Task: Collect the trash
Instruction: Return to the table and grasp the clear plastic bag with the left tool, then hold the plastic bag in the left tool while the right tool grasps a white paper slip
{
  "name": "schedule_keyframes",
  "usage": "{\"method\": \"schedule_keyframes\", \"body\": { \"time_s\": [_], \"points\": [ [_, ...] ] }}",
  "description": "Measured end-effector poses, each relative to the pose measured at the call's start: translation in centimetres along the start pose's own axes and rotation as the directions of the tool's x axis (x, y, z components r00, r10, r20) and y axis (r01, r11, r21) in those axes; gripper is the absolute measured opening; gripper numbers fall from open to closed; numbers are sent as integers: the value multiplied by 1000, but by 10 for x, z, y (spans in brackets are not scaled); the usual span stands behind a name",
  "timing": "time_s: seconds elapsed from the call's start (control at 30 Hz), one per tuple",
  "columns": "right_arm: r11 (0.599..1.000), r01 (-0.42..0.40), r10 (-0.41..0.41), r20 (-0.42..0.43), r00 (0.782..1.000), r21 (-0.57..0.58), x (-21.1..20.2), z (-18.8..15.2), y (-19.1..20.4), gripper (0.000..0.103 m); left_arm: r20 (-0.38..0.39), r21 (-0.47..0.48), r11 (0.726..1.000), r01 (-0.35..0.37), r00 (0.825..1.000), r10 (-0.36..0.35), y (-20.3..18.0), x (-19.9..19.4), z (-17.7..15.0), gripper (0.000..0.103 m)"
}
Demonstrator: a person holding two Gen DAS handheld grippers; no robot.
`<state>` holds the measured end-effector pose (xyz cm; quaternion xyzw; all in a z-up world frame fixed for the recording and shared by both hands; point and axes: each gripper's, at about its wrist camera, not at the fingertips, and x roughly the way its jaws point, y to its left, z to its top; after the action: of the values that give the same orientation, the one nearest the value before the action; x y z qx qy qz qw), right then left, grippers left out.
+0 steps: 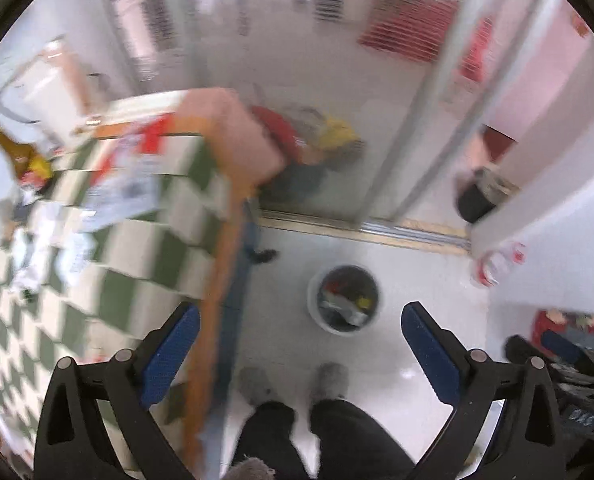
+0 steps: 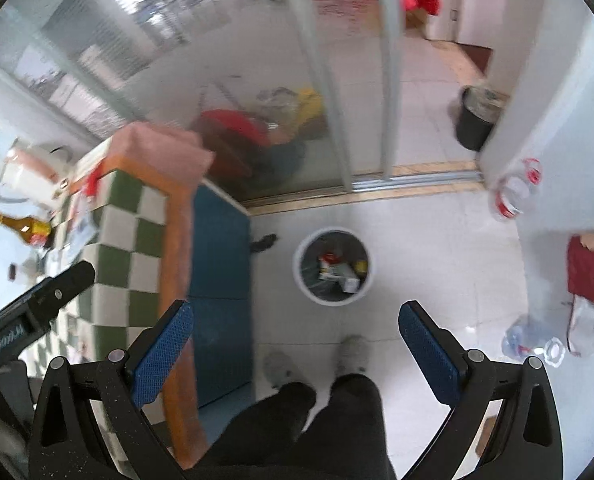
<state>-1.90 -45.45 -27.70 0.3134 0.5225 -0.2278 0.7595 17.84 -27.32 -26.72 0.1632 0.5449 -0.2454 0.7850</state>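
A white round trash bin (image 1: 343, 300) stands on the floor and holds several pieces of trash; it also shows in the right wrist view (image 2: 332, 266). Paper scraps and wrappers (image 1: 117, 196) lie on the green-and-white checkered table (image 1: 165, 232), blurred. A brown bottle (image 1: 17, 156) lies at the table's far left; it also shows in the right wrist view (image 2: 21, 226). My left gripper (image 1: 301, 344) is open and empty, high above the floor by the table edge. My right gripper (image 2: 295, 344) is open and empty above the floor near the bin.
The table's orange edge (image 2: 177, 240) and a blue panel (image 2: 221, 280) are on the left. A glass sliding door (image 2: 337, 100) is behind the bin. A dark bucket (image 2: 475, 120) and plastic bottles (image 2: 515, 192) are at the right. The person's legs and slippers (image 2: 317, 364) stand below.
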Motion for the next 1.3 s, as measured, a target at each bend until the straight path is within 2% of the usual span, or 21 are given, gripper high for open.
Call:
{"method": "schedule_keyframes", "body": {
  "time_s": [0.13, 0.23, 0.33, 0.4, 0.5, 0.6, 0.67, 0.73, 0.8, 0.83, 0.87, 0.9, 0.97, 1.03, 1.07, 1.13, 1.23, 1.3],
  "points": [
    [991, -52, 48, -36, 998, -123, 17, 6, 83, 103, -24, -147, 986, -80, 997, 77, 99, -6, -13, 103],
    [974, -97, 80, -87, 993, -206, 40, 4, 148, 103, -110, -291, 947, -134, 988, 106, 185, 3, -46, 103],
    [953, -137, 97, -155, 983, -269, 70, -3, 207, 103, -197, -352, 911, -215, 969, 152, 257, 20, -90, 102],
    [940, -147, 92, -186, 978, -307, 87, -8, 238, 103, -216, -337, 916, -218, 965, 150, 278, 30, -110, 102],
    [924, -141, 61, -226, 972, -356, 111, -16, 277, 103, -239, -230, 956, -182, 963, 126, 286, 52, -127, 102],
    [916, -118, 26, -238, 971, -383, 125, -19, 291, 103, -267, -71, 984, -166, 953, 141, 275, 76, -130, 102],
    [918, -103, 5, -247, 969, -383, 134, -20, 296, 103, -278, 25, 989, -146, 949, 147, 264, 90, -130, 102],
    [921, -89, -11, -253, 967, -378, 141, -19, 295, 103, -281, 72, 990, -117, 951, 133, 257, 101, -128, 100],
    [926, -74, -25, -254, 967, -371, 146, -18, 295, 103, -281, 69, 994, -90, 954, 106, 258, 106, -127, 92],
    [929, -66, -31, -255, 966, -363, 149, -18, 294, 103, -273, 48, 997, -55, 960, 67, 260, 106, -125, 80],
    [932, -62, -34, -256, 966, -358, 151, -17, 294, 103, -269, 6, 1000, 6, 963, -4, 266, 106, -122, 67],
    [935, -55, -40, -259, 965, -349, 153, -17, 293, 103, -258, -8, 1000, -2, 966, 0, 270, 105, -119, 61],
    [939, -51, -44, -264, 964, -341, 158, -16, 295, 103, -239, -23, 1000, -5, 971, 0, 278, 103, -114, 31],
    [940, -50, -46, -269, 962, -337, 163, -16, 299, 103, -234, -64, 998, -11, 972, -5, 289, 103, -112, 12],
    [939, -54, -44, -272, 961, -340, 165, -16, 303, 103, -233, -99, 995, -4, 972, -20, 298, 104, -111, 6],
    [934, -62, -40, -277, 960, -351, 168, -16, 314, 103, -226, -166, 986, -10, 974, -28, 313, 103, -111, 6],
    [920, -98, -17, -289, 957, -379, 174, -16, 341, 103, -217, -269, 959, -84, 976, 25, 342, 97, -121, 5],
    [906, -128, 6, -290, 957, -403, 179, -15, 365, 103, -209, -363, 922, -134, 976, 60, 365, 89, -127, 5]
  ]
}}
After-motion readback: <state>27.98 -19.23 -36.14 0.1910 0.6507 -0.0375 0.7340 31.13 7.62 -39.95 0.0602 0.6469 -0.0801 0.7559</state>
